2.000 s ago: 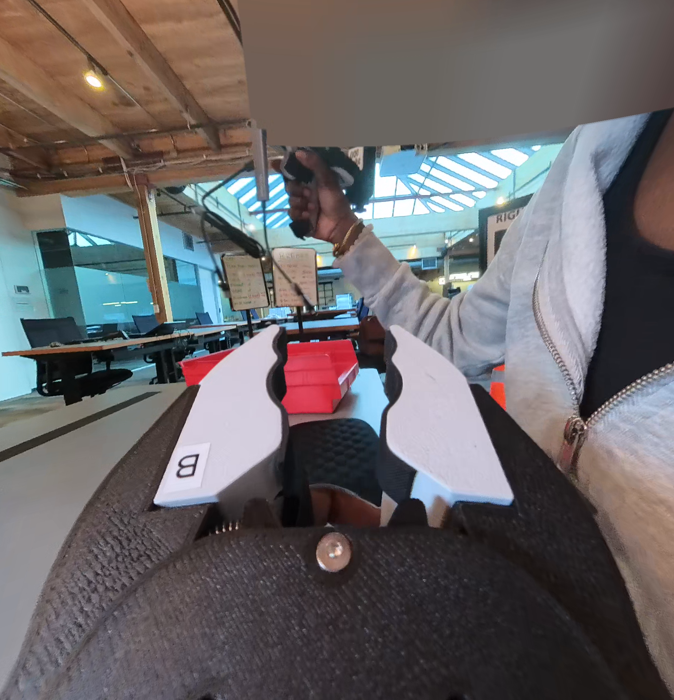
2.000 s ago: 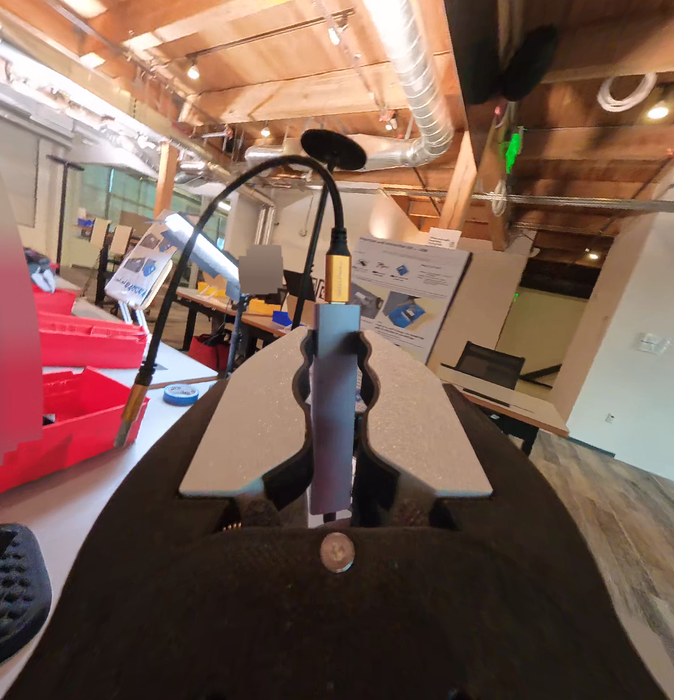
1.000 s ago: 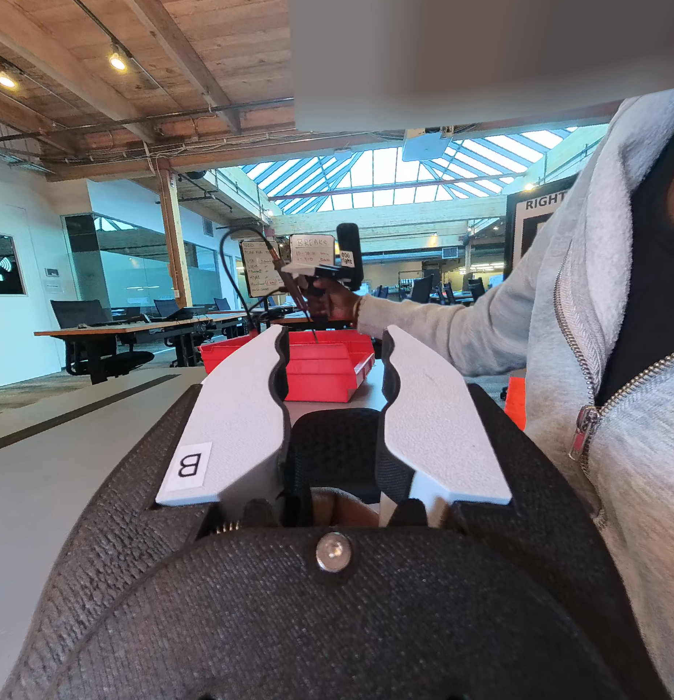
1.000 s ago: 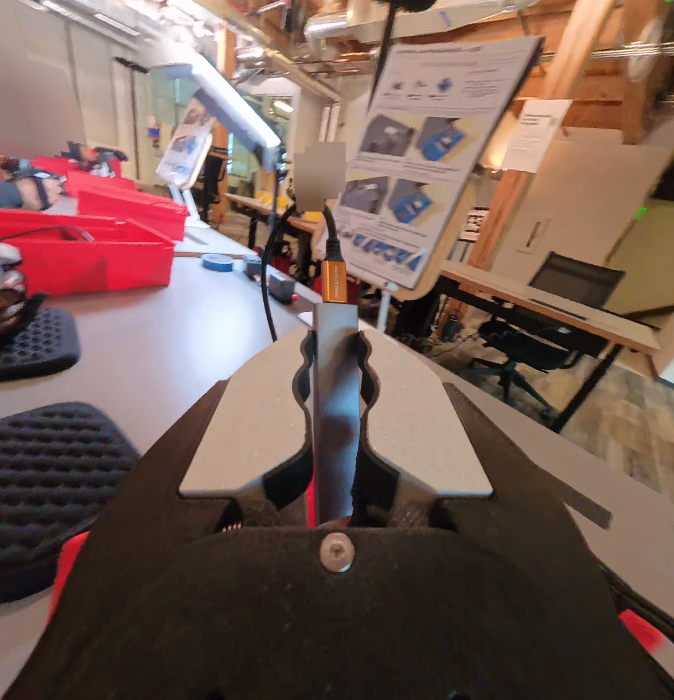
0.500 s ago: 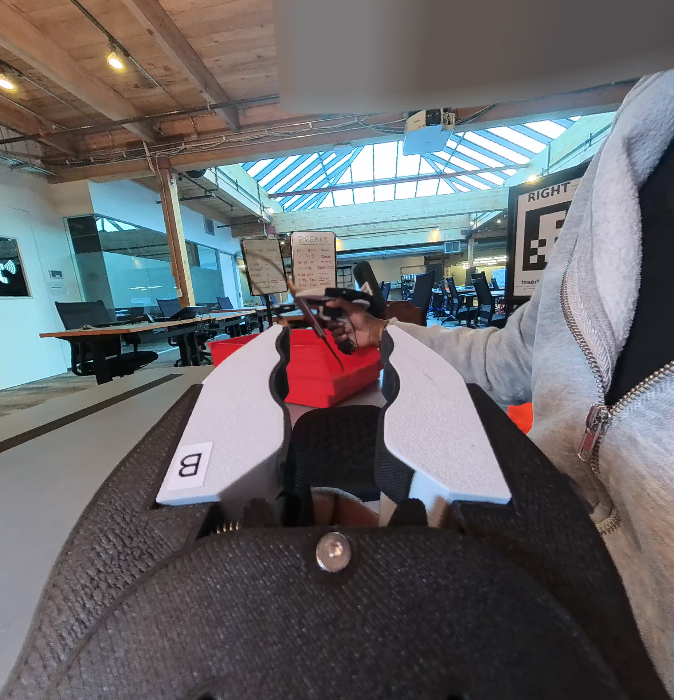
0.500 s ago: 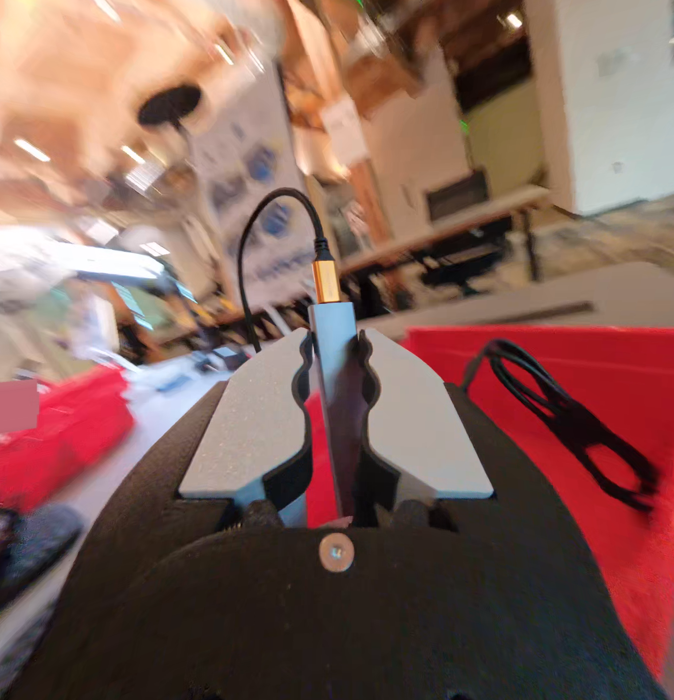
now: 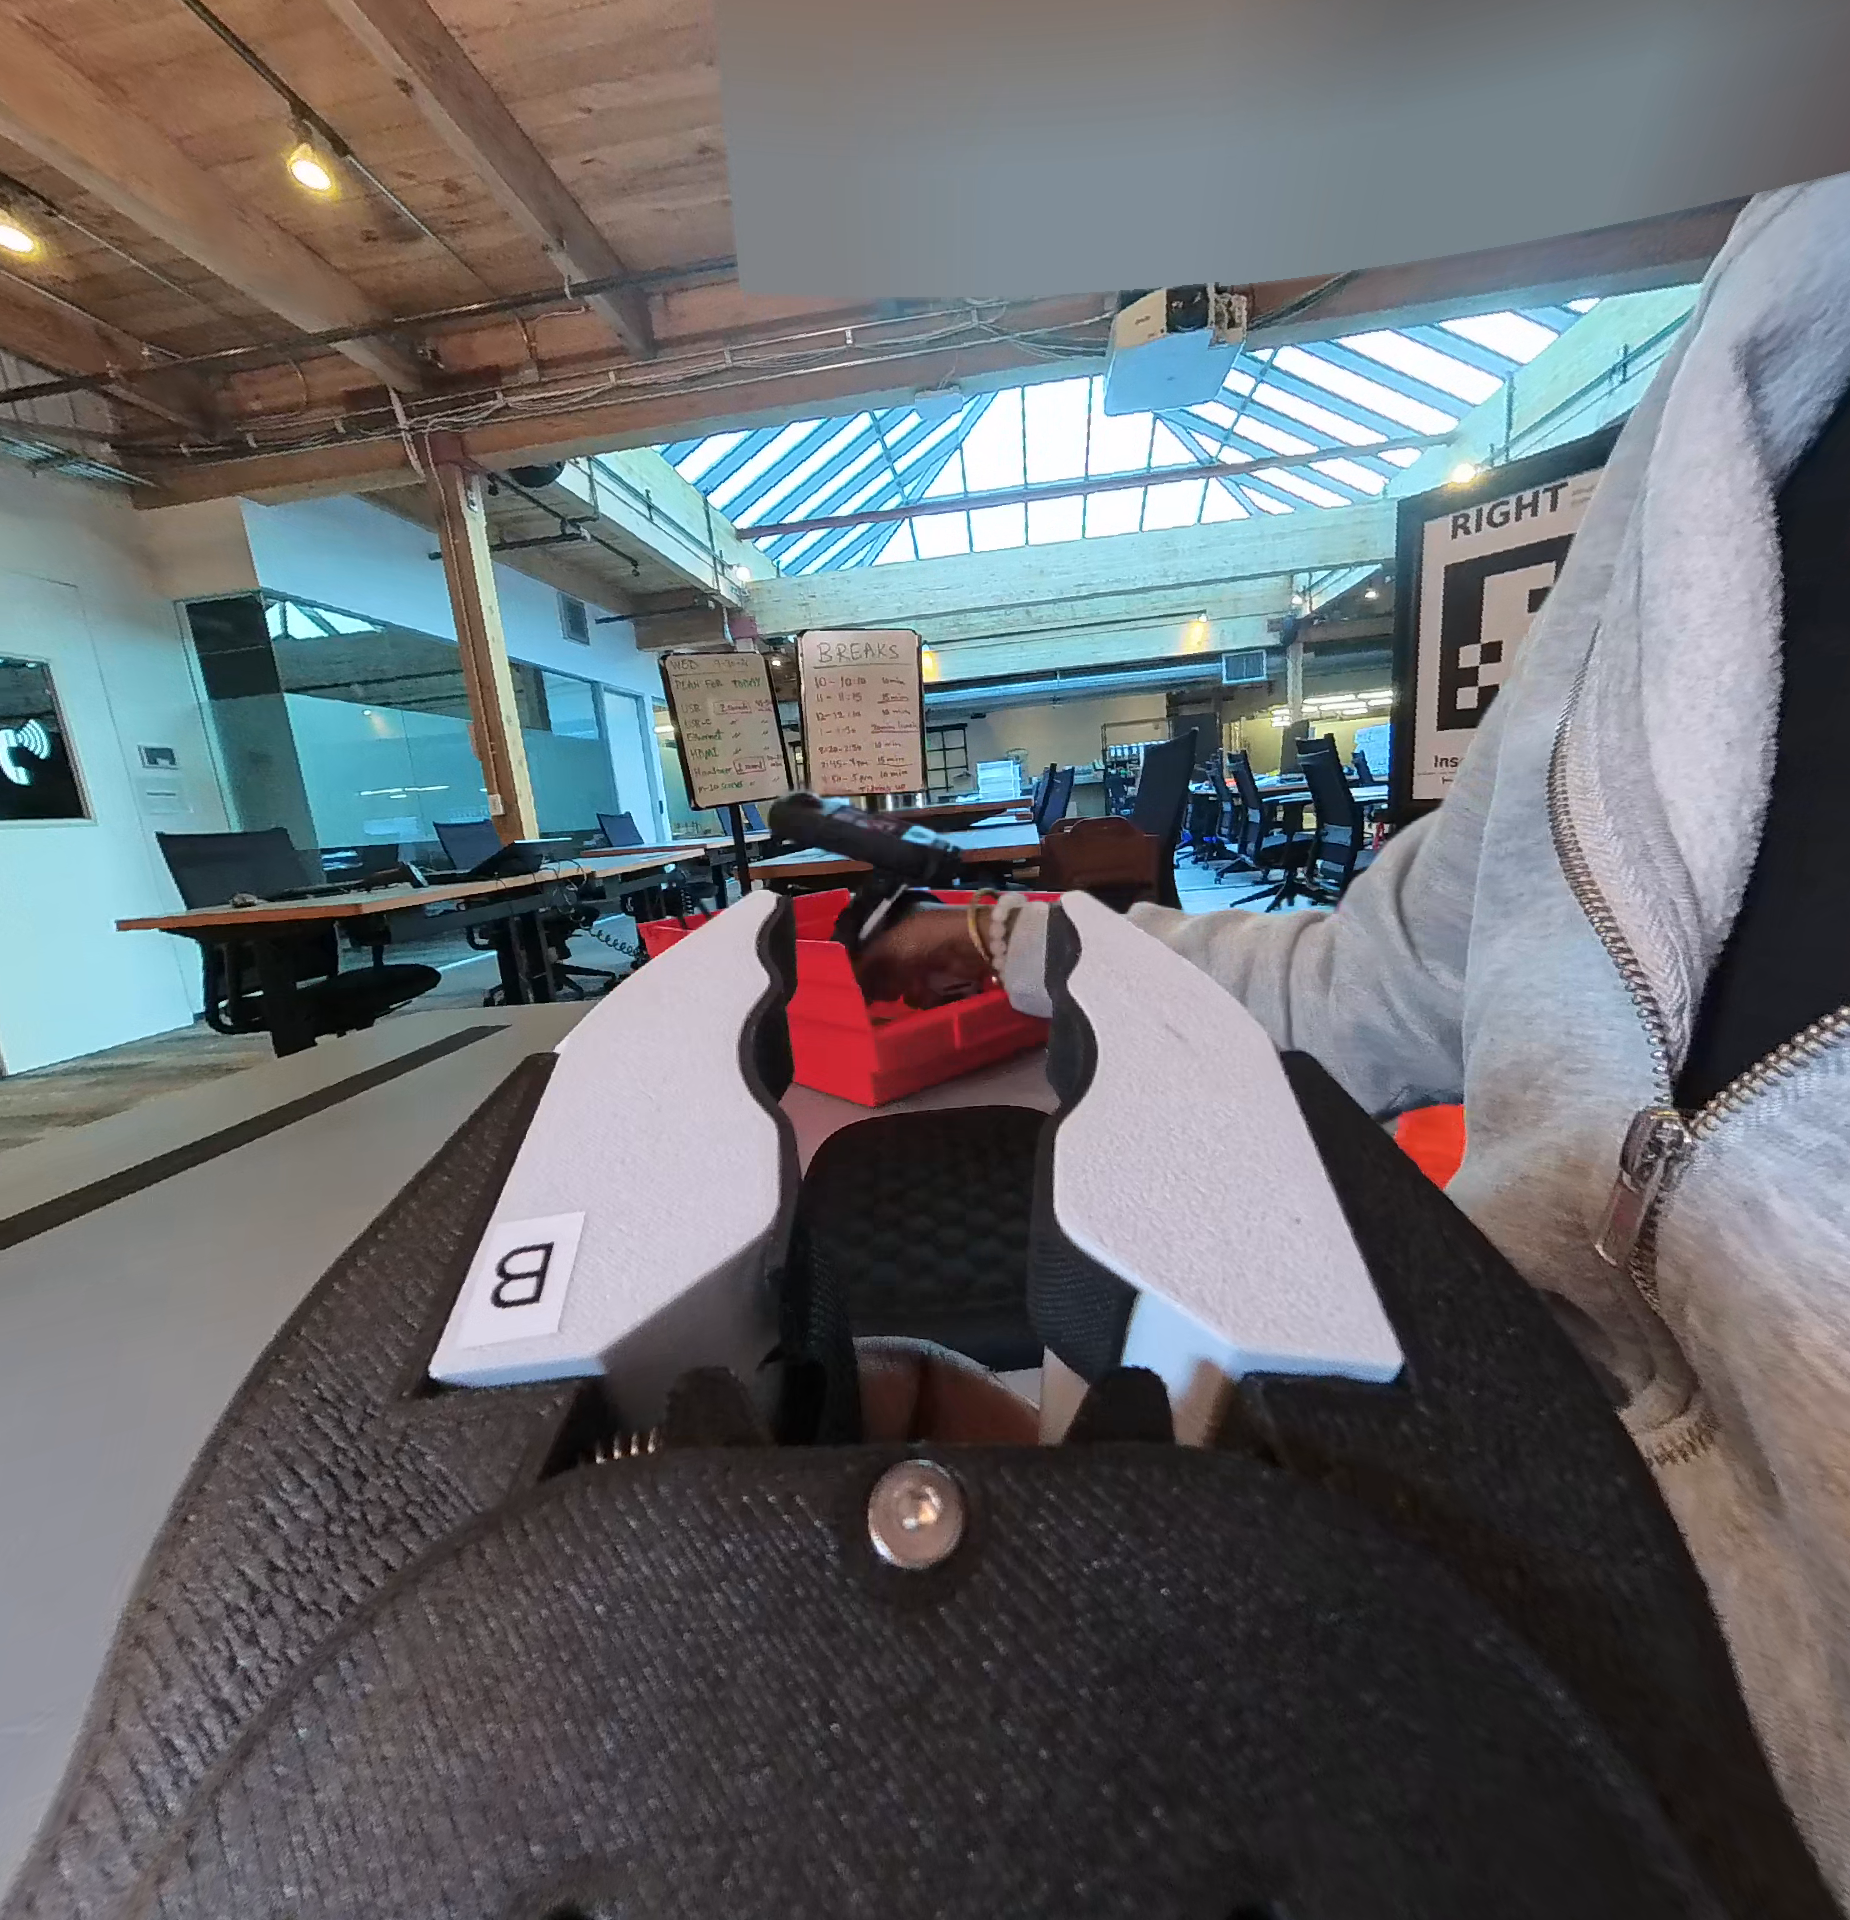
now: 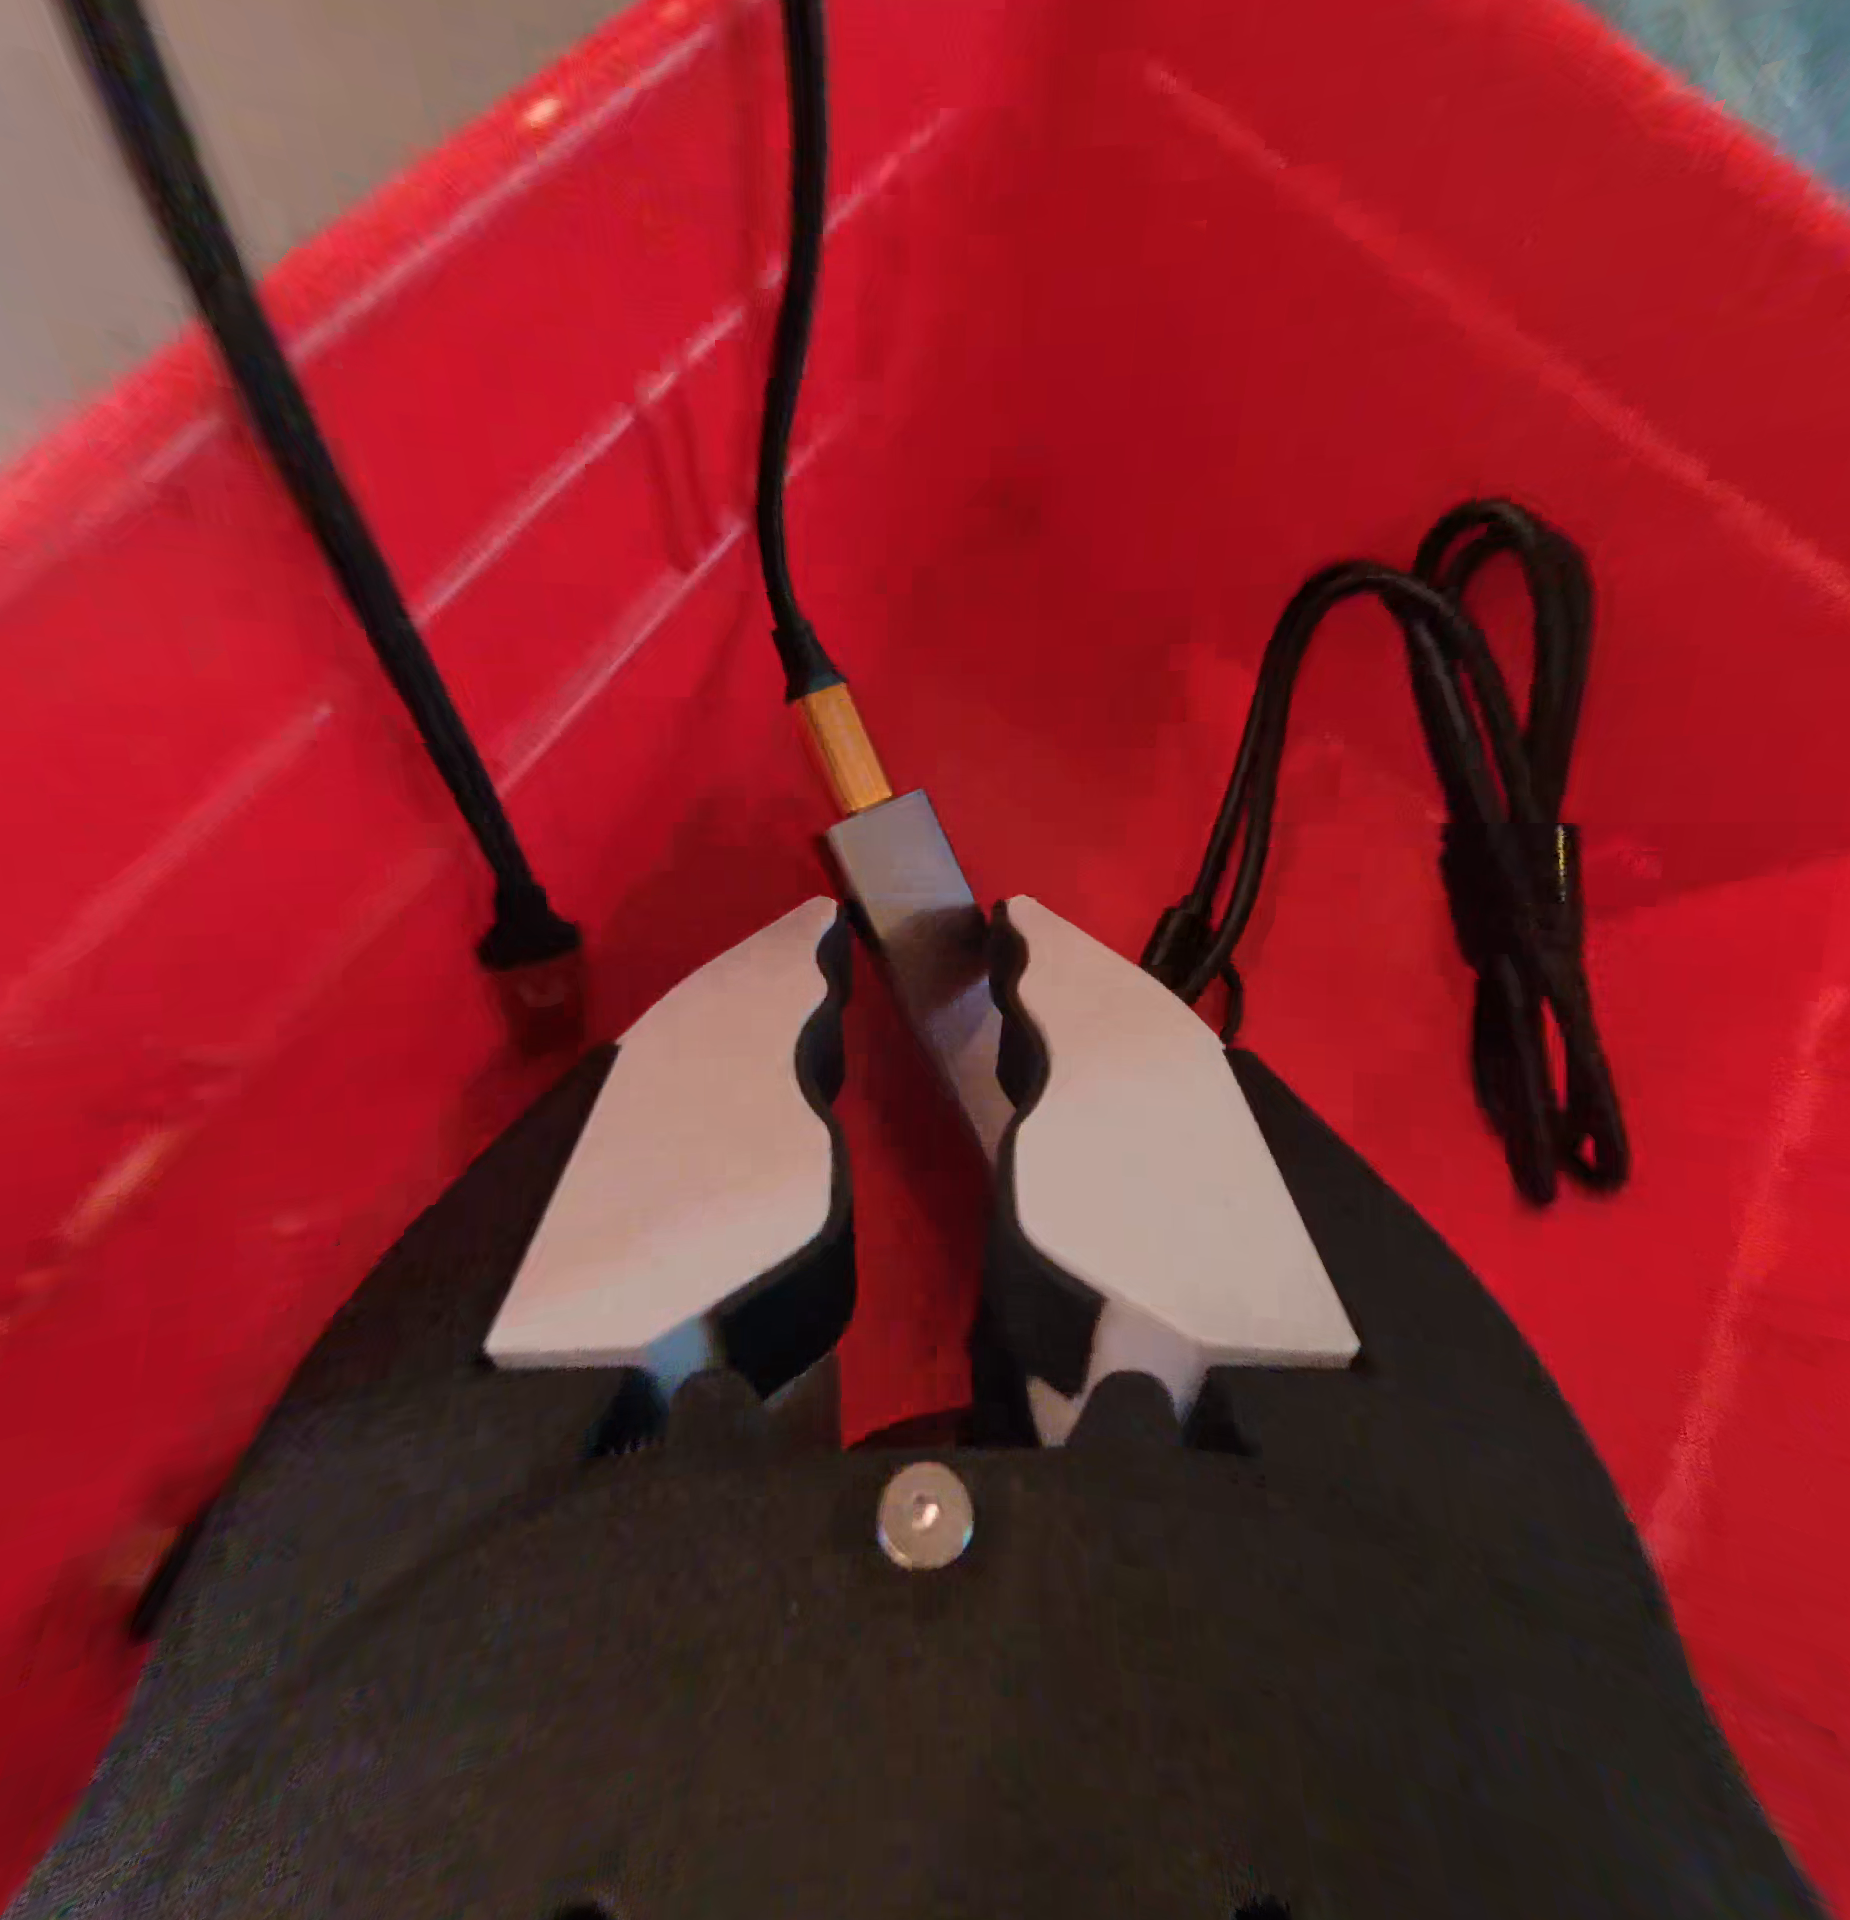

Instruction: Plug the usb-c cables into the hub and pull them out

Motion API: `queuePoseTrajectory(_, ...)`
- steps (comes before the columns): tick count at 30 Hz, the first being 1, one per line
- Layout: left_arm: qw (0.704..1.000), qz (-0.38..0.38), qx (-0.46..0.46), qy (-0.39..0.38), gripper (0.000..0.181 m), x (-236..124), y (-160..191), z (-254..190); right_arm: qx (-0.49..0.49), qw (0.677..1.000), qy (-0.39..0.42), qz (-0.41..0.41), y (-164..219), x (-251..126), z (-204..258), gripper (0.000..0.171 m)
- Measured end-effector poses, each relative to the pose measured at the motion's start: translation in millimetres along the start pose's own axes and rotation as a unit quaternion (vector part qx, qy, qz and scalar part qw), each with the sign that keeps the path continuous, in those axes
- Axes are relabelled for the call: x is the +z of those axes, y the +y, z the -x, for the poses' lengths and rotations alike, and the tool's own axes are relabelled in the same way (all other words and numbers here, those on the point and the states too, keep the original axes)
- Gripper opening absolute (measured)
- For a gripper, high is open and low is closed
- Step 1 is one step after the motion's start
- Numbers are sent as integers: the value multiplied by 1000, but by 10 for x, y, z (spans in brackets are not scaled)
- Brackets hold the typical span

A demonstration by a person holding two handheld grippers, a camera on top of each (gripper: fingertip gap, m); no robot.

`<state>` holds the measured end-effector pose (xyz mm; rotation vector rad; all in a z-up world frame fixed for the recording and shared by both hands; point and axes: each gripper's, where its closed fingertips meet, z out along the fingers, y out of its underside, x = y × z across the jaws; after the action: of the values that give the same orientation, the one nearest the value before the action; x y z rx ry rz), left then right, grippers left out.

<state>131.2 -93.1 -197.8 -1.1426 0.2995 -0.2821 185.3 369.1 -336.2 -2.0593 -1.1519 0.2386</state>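
Note:
In the right wrist view my right gripper [image 8: 921,914] points down into a red bin [image 8: 1212,416]. The grey hub [image 8: 900,873] stands tilted between the fingers. It leans on the right finger, and red shows between it and the left finger, so the jaws look slightly parted. A black cable with a gold plug [image 8: 838,748] is plugged into the hub's far end. A second black cable's plug [image 8: 526,935] hangs at the left. My left gripper [image 7: 921,935] is open and empty over a black mat [image 7: 921,1216].
A tied bundle of black cable [image 8: 1523,883] lies on the bin floor to the right of the hub. In the left wrist view the person's hand [image 7: 921,966] is inside the red bin [image 7: 879,1060] on the grey table [image 7: 121,1351], with a grey-sleeved arm at the right.
My right gripper has swung from high up down into the red bin with the hub. The hub has gone from straight to tilted between the fingers. The left gripper has hardly moved.

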Motion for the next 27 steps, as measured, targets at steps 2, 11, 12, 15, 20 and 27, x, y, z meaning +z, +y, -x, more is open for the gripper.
queuePoseTrajectory(2,1000,1,2,1,47,1,3,-8,-74,997,31,16,11,66,-28,25)
queuePoseTrajectory(11,1000,4,0,4,47,6,15,-15,-260,925,-256,-104,-85,-22,794,24)
queuePoseTrajectory(12,1000,3,-2,3,47,5,12,-9,-291,915,-259,-102,-67,-16,830,24)
queuePoseTrajectory(15,1000,2,-6,1,47,2,9,1,-331,904,-259,-73,-59,-11,832,24)
queuePoseTrajectory(20,1000,2,-5,1,47,3,11,-1,-342,904,-253,-30,-57,11,802,23)
queuePoseTrajectory(27,1000,3,-6,1,47,1,15,-1,-338,905,-257,23,-128,147,658,23)
